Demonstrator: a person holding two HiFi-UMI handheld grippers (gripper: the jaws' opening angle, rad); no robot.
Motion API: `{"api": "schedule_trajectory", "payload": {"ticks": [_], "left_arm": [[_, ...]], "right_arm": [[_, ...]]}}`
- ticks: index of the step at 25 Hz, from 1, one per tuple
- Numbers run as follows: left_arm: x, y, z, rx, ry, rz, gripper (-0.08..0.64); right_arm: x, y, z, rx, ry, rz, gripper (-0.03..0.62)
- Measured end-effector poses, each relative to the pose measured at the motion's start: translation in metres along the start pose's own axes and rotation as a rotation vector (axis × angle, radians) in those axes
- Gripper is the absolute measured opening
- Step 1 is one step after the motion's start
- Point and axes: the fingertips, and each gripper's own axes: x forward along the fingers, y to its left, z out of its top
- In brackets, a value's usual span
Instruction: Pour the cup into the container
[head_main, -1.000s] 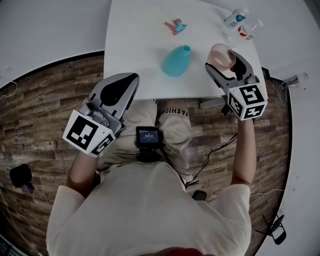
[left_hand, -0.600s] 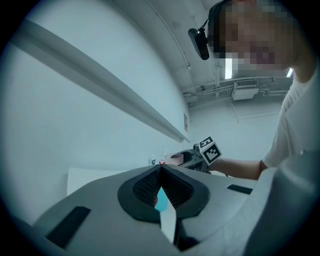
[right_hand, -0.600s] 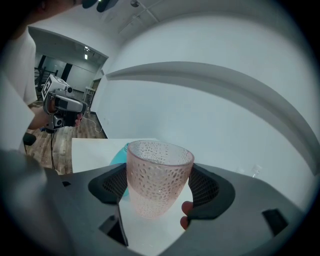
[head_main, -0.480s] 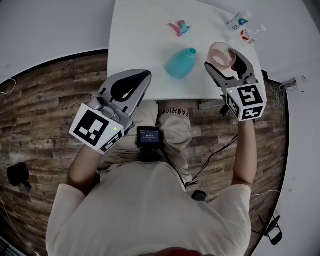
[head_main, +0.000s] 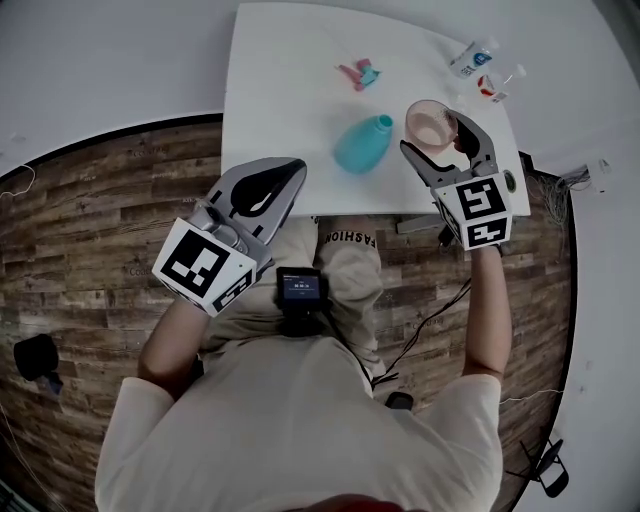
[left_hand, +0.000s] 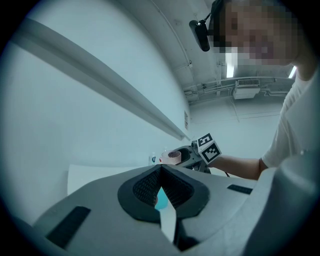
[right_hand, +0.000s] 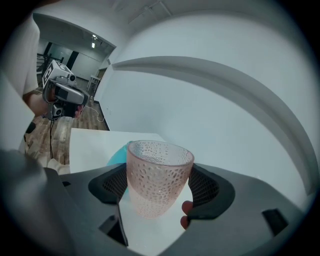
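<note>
A pink dimpled glass cup (head_main: 432, 122) stands upright in my right gripper (head_main: 437, 137), which is shut on it above the white table (head_main: 290, 90) near its right front. In the right gripper view the cup (right_hand: 159, 175) fills the space between the pads. The teal bottle-shaped container (head_main: 362, 143) lies just left of the cup, and its edge (right_hand: 119, 152) shows behind the glass. My left gripper (head_main: 262, 185) is shut on nothing, off the table's front edge to the left of the container. A sliver of the container (left_hand: 161, 200) shows between its pads.
A small pink and teal object (head_main: 358, 73) lies further back on the table. Two small bottles (head_main: 470, 58) (head_main: 497, 85) stand at the back right corner. Wood floor surrounds the table, with cables (head_main: 430, 300) to the right.
The right gripper has carried the cup a little left, closer to the teal container. The left gripper has shifted right and forward toward the table's edge.
</note>
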Motion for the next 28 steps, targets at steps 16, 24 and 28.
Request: {"api": "schedule_trajectory", "payload": {"ticks": [16,24,28], "left_arm": [[0.009,-0.007,0.001,0.0,0.002,-0.03,0.012],[0.009,-0.007,-0.001,-0.004,0.004,-0.032,0.012],[0.011,-0.006,-0.003,-0.005,0.011,-0.032,0.012]], "right_arm": [[0.005,-0.003,0.008,-0.14,0.065,-0.05,0.38],[0.007,-0.005,0.009,-0.179,0.081,-0.067,0.38],[0.009,-0.004,0.009,-0.193,0.084,-0.07,0.38]]}}
